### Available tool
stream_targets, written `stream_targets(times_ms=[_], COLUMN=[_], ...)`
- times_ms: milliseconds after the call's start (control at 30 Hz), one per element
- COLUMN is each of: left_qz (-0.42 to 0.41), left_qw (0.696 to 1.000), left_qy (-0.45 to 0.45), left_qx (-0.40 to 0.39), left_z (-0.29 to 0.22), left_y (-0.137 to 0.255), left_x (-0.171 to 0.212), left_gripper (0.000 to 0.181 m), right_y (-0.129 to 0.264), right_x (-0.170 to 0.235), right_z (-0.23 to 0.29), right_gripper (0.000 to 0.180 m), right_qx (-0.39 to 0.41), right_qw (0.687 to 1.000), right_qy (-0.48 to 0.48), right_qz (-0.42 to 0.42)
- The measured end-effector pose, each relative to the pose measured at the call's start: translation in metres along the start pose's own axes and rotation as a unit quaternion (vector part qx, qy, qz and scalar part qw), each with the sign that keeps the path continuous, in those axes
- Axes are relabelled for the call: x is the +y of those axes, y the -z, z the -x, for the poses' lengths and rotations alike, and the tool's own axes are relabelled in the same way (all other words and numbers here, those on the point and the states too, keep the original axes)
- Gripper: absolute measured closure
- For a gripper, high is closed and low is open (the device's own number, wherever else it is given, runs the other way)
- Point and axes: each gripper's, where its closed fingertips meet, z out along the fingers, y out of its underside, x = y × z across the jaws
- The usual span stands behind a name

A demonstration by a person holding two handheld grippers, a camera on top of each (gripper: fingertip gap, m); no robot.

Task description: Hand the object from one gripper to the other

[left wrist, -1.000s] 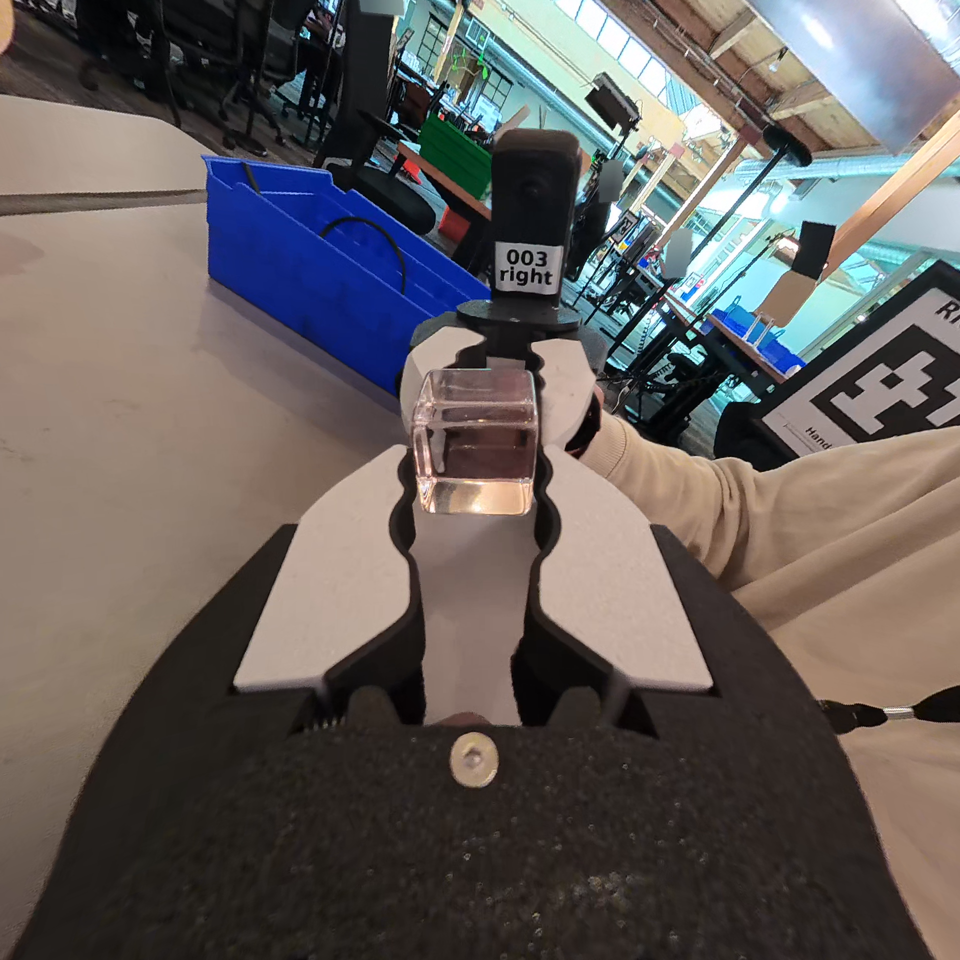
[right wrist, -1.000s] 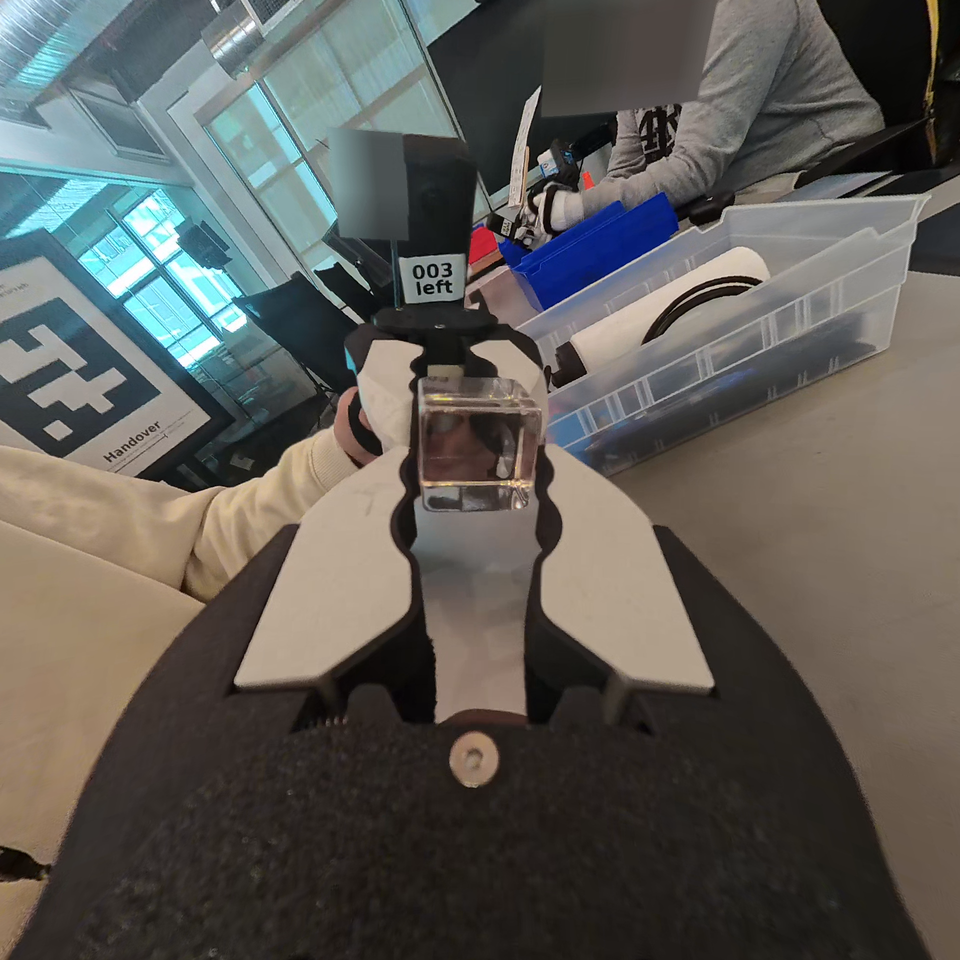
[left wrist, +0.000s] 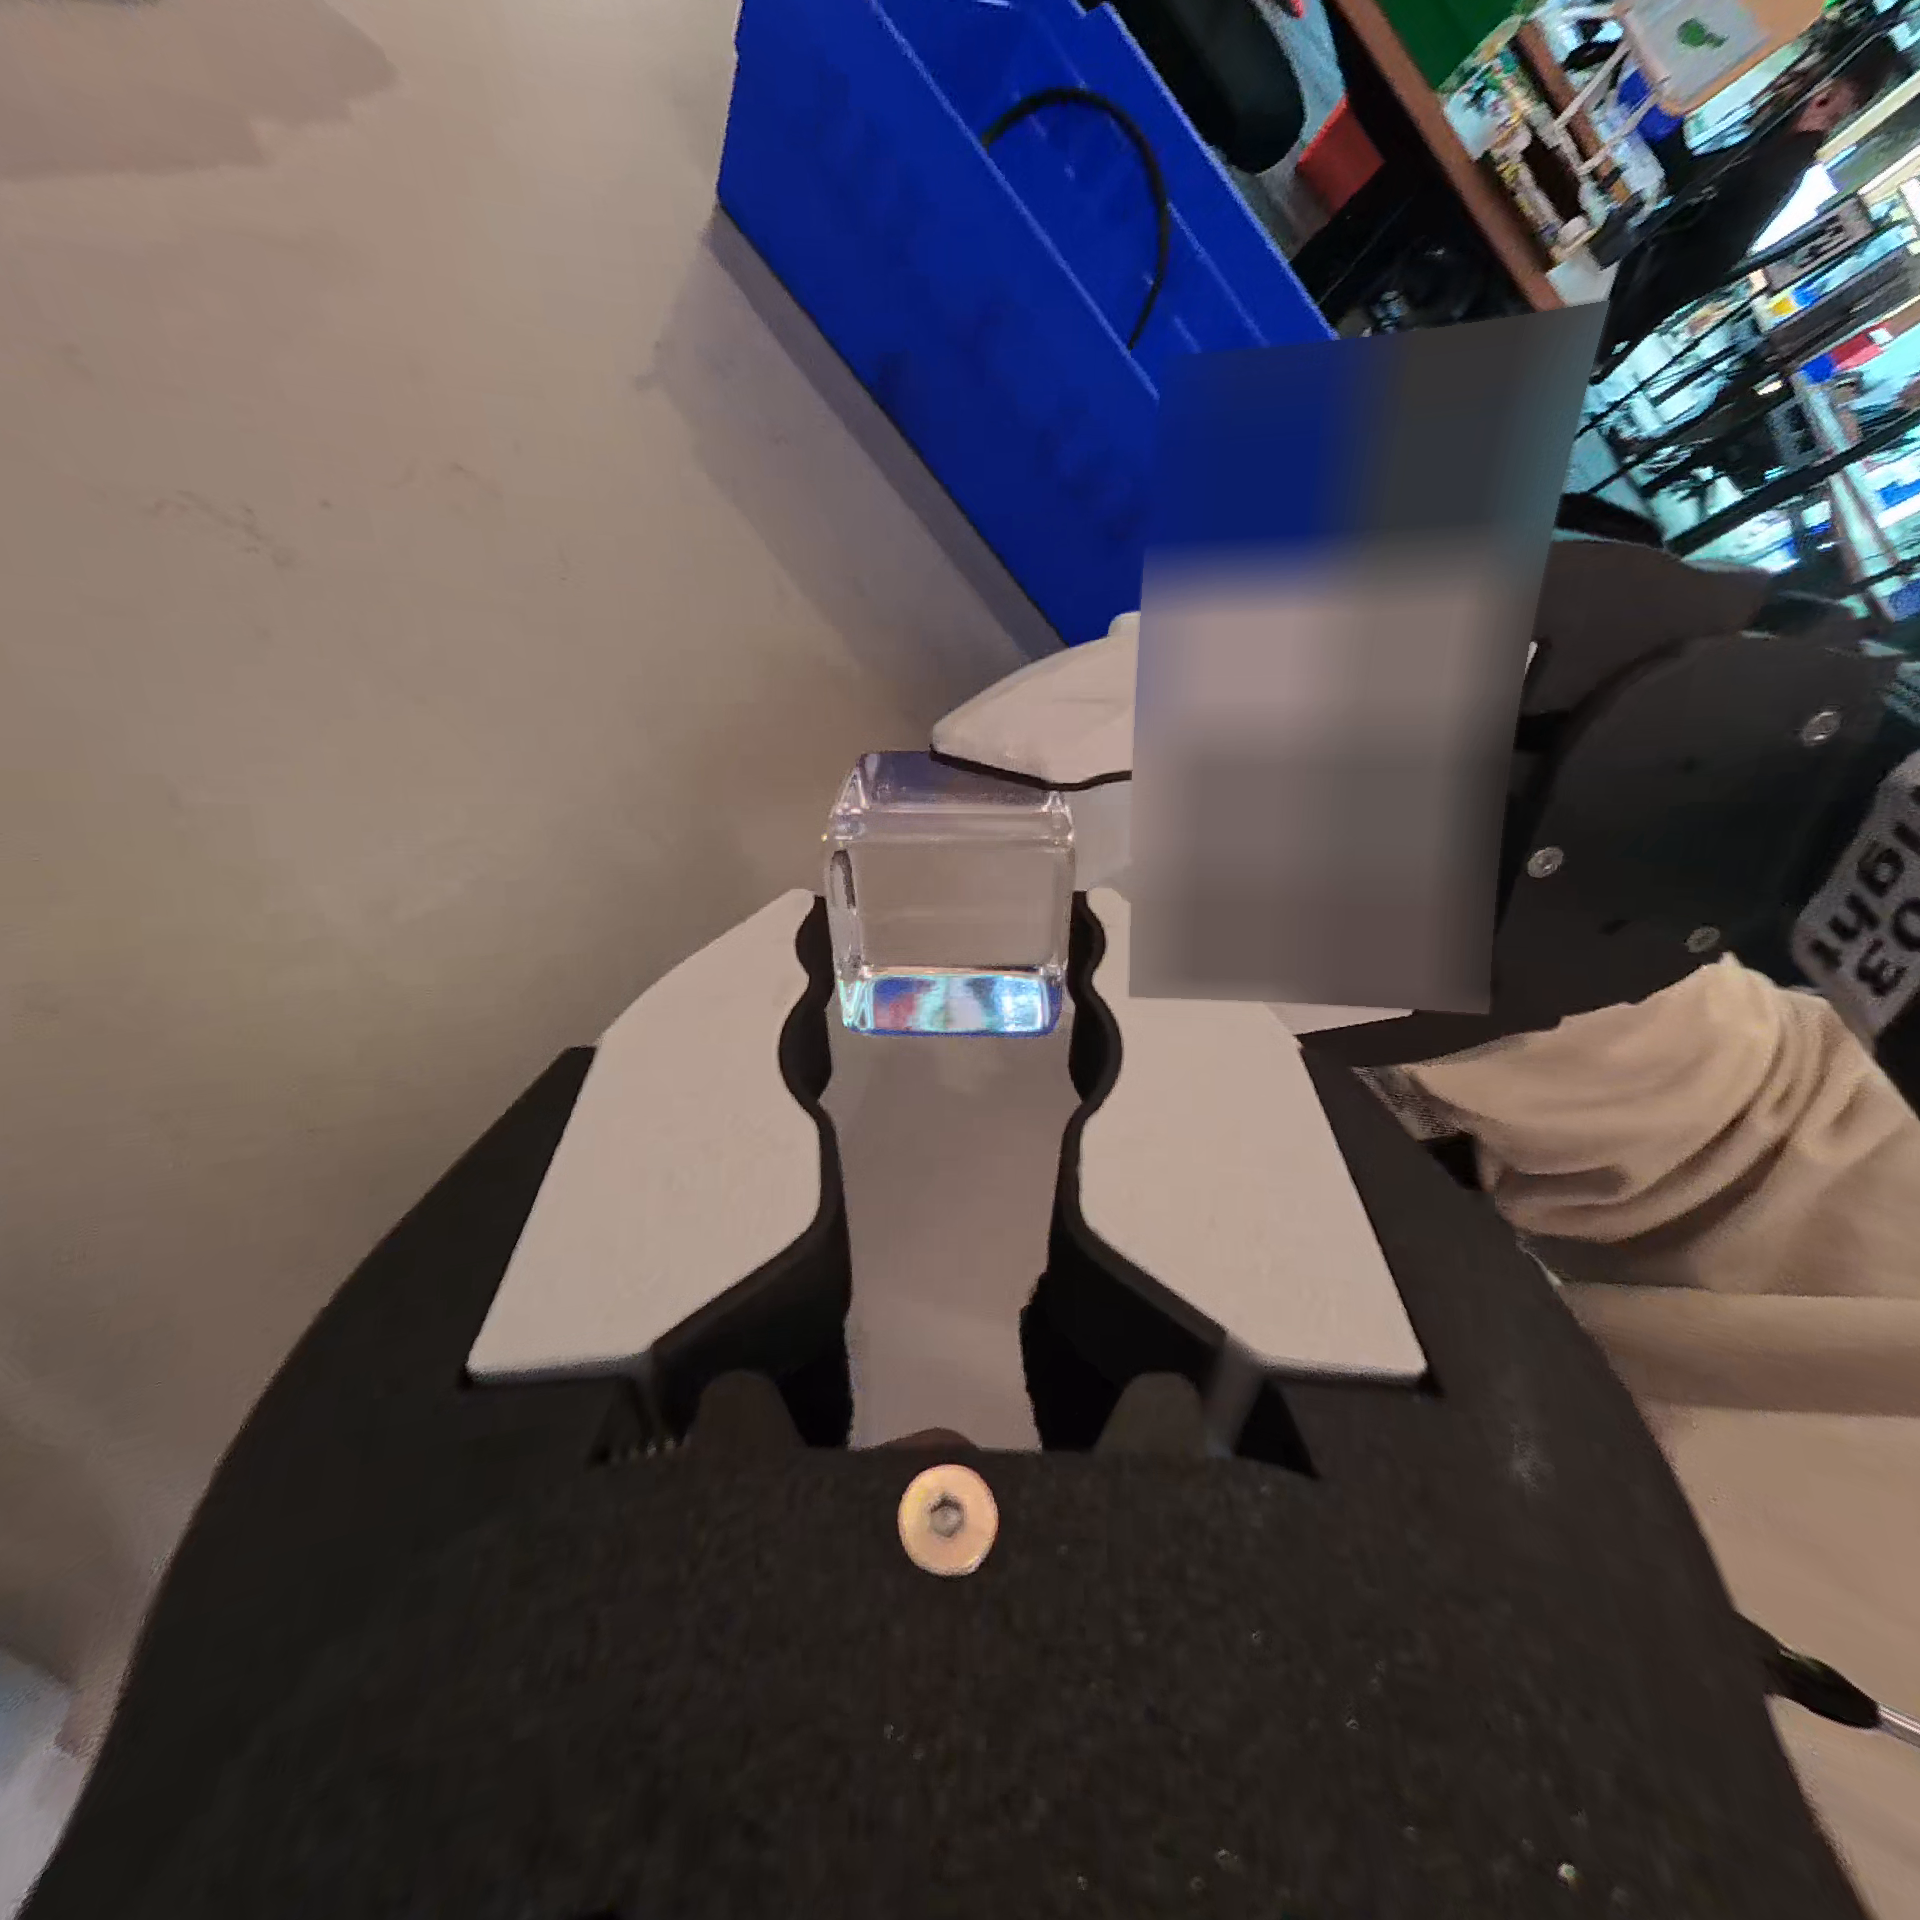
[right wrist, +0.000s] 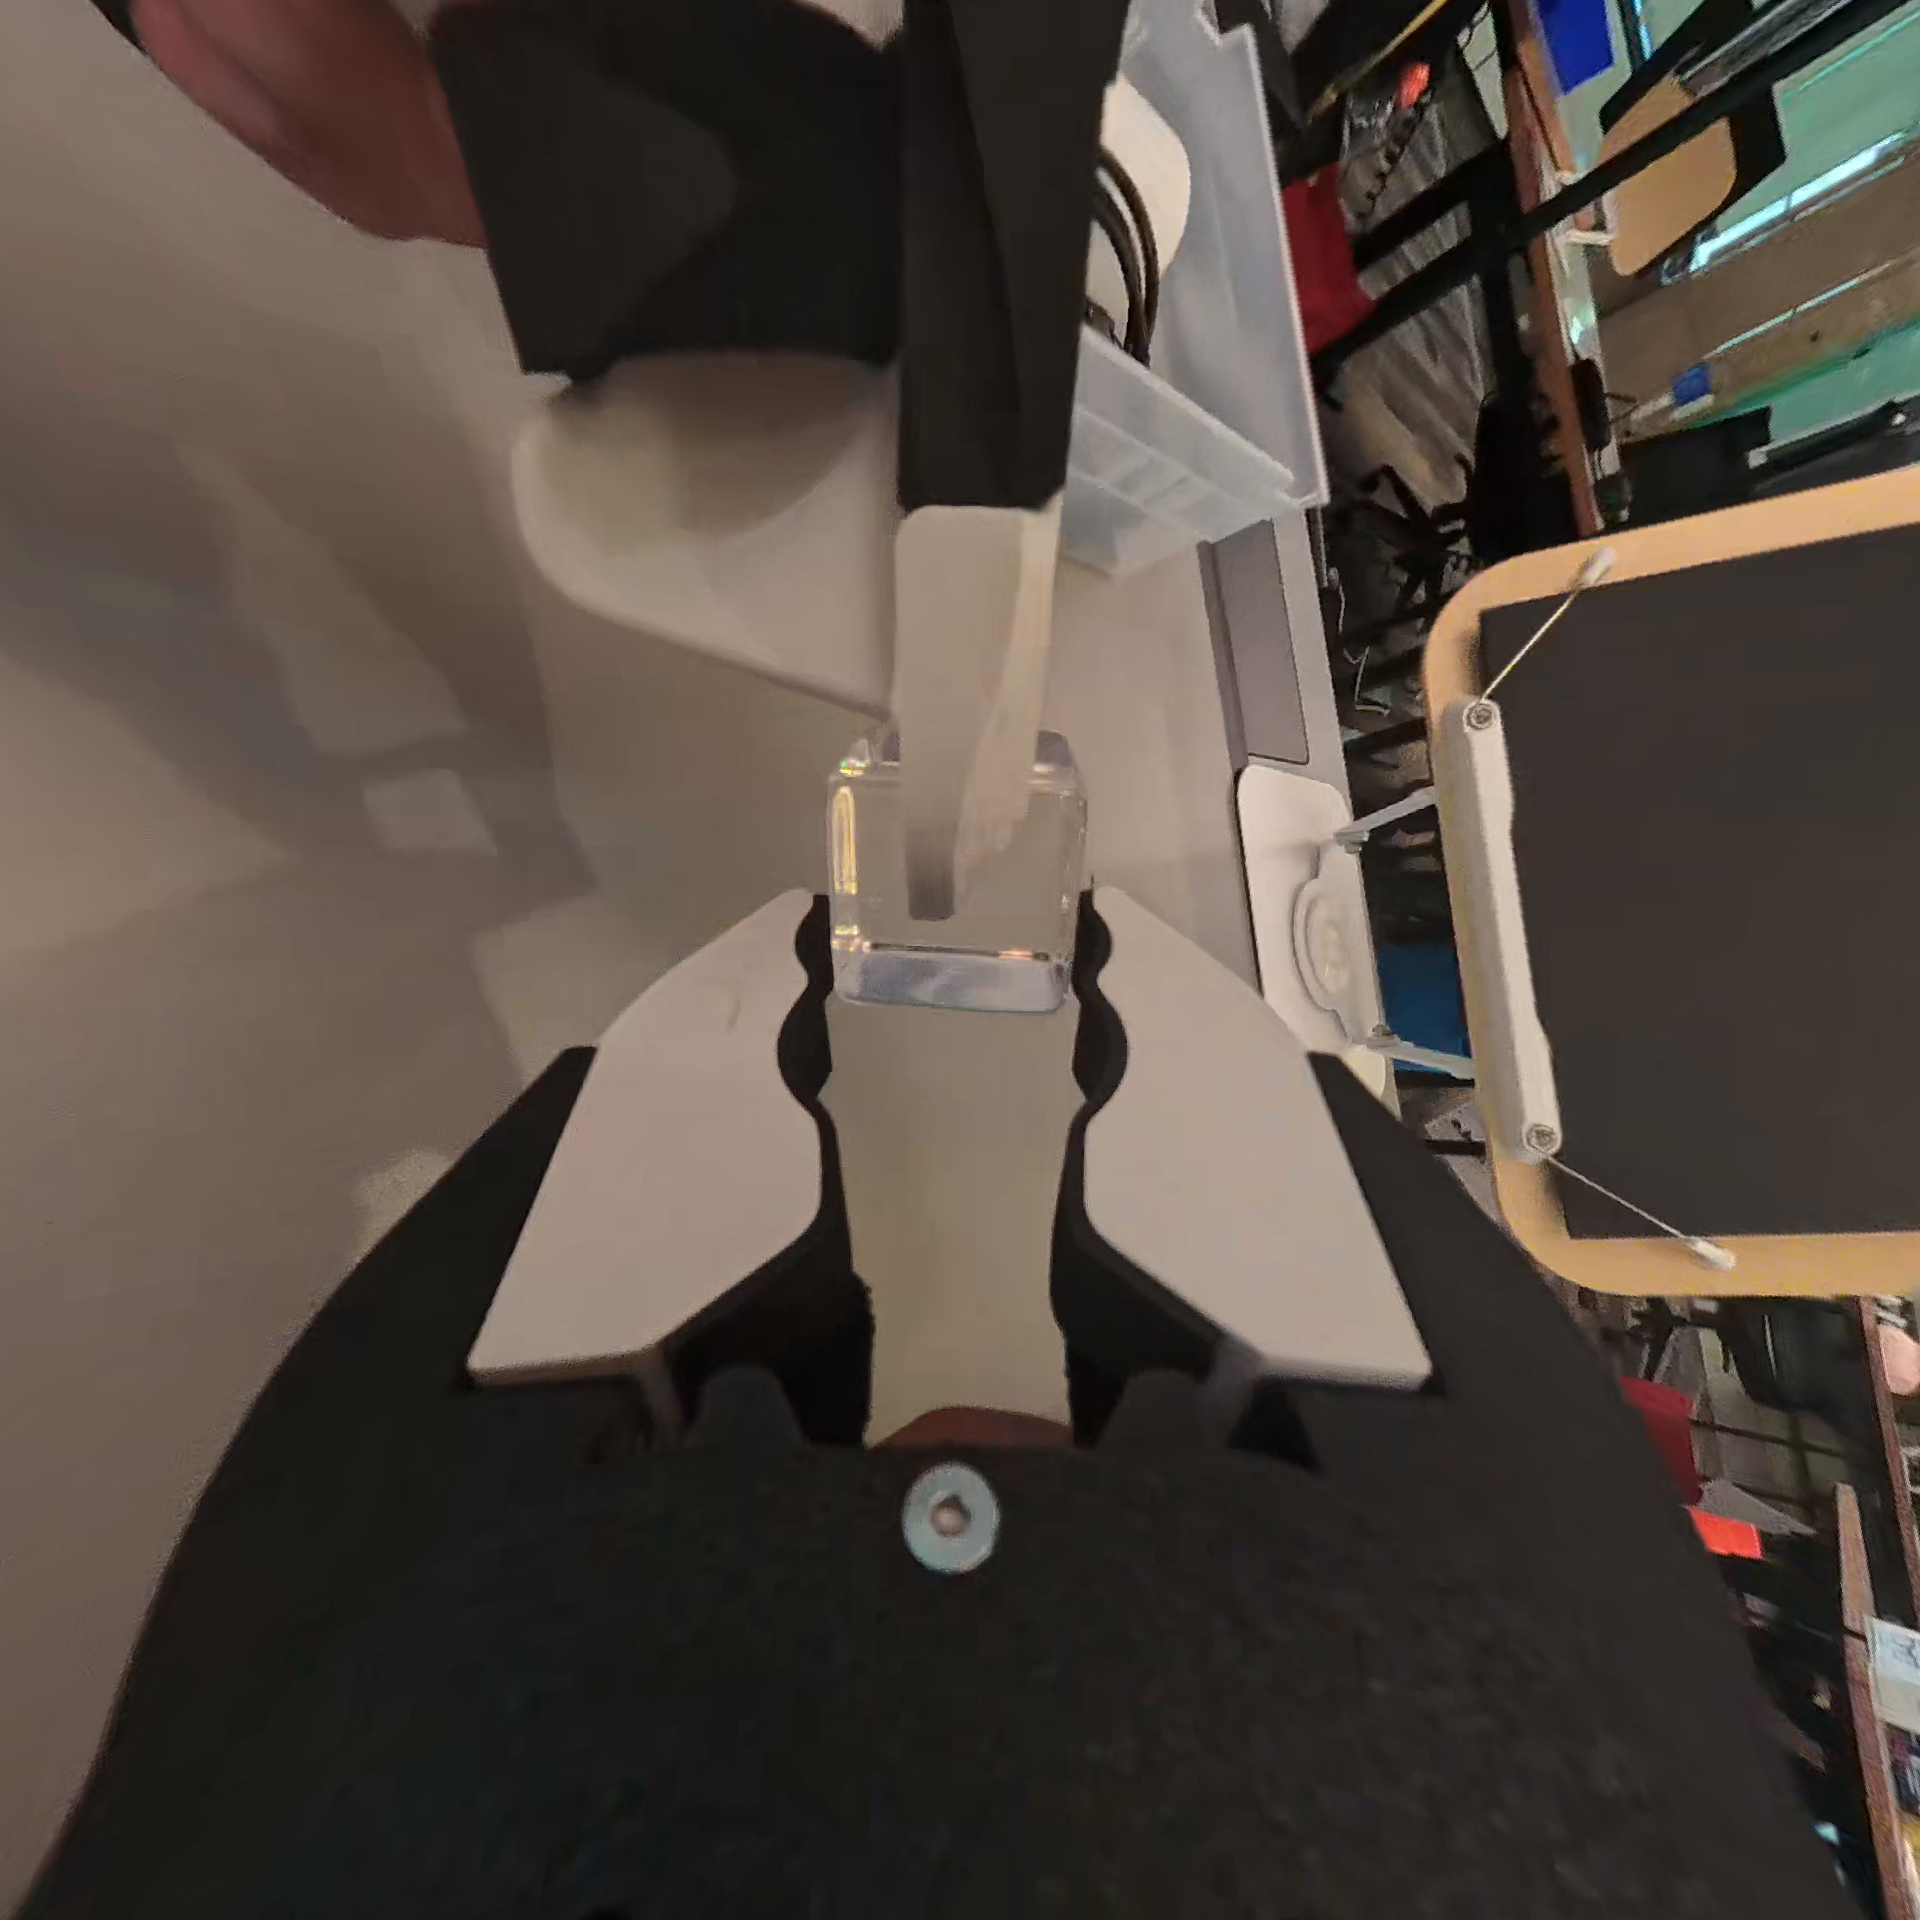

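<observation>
The left gripper sits at the centre of its own view, both white fingers pressed flat against the side faces of the clear cube, which stands between the tips just above mid-frame. So that one is clamped on the block. Scanning from the left of this frame: bare grey table fills the left half, a blue bin with a black cable loop lies at upper centre, then the far gripper's white finger peeks out just behind the cube's top edge, and a beige sleeve comes in at the right.

Over to the right wrist view: the right gripper has the cube between its tips too, fingers tight on both sides. At upper centre the other gripper comes down edge-on, its pale finger lying across the cube's far face. Right of that are a clear plastic bin and a wood-framed dark board.

Both tools appear to grip the cube at once, on crossed pairs of faces, so this looks like the moment of exchange. The block reads as solid, rigid and probably slick, with polished faces. I'd judge the flat opposite faces the only sound hold, squarely and near the middle; a corner pinch could squirt it out. A drop could chip it.
</observation>
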Motion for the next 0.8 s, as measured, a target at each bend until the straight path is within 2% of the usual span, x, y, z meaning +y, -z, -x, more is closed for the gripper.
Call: stream_targets(times_ms=[33,167,300,400,467,533,667,800], left_qz=[0.000,-0.002,-0.007,-0.055,-0.077,-0.110,-0.102,-0.072], left_qw=[1.000,1.000,0.996,0.979,0.964,0.948,0.918,0.898], left_qy=[-0.001,-0.011,-0.018,0.001,0.031,0.060,0.118,0.132], left_qx=[-0.006,0.012,0.093,0.196,0.252,0.291,0.365,0.414], left_z=[0.001,-0.001,-0.010,-0.025,-0.028,-0.029,-0.039,-0.054], left_y=[0.000,0.001,0.027,0.057,0.070,0.076,0.071,0.062], left_x=[0.000,-0.001,-0.005,-0.018,-0.025,-0.033,-0.032,-0.023], left_gripper=[0.138,0.135,0.132,0.125,0.126,0.127,0.129,0.121], right_y=[-0.001,0.001,0.009,0.023,0.038,0.049,0.060,0.063], right_x=[0.001,0.000,0.004,-0.007,-0.025,-0.038,-0.056,-0.068], right_z=[0.000,-0.001,-0.011,-0.015,-0.019,-0.021,-0.018,-0.014], right_gripper=[0.136,0.135,0.136,0.136,0.136,0.136,0.136,0.136], right_qx=[-0.001,-0.002,0.013,-0.002,-0.024,-0.039,-0.015,-0.021], right_qw=[1.000,1.000,1.000,0.990,0.963,0.935,0.900,0.876], right_qy=[-0.002,0.000,0.014,-0.017,-0.078,-0.109,-0.103,-0.125], right_qz=[0.005,-0.006,-0.024,-0.141,-0.256,-0.336,-0.423,-0.465])
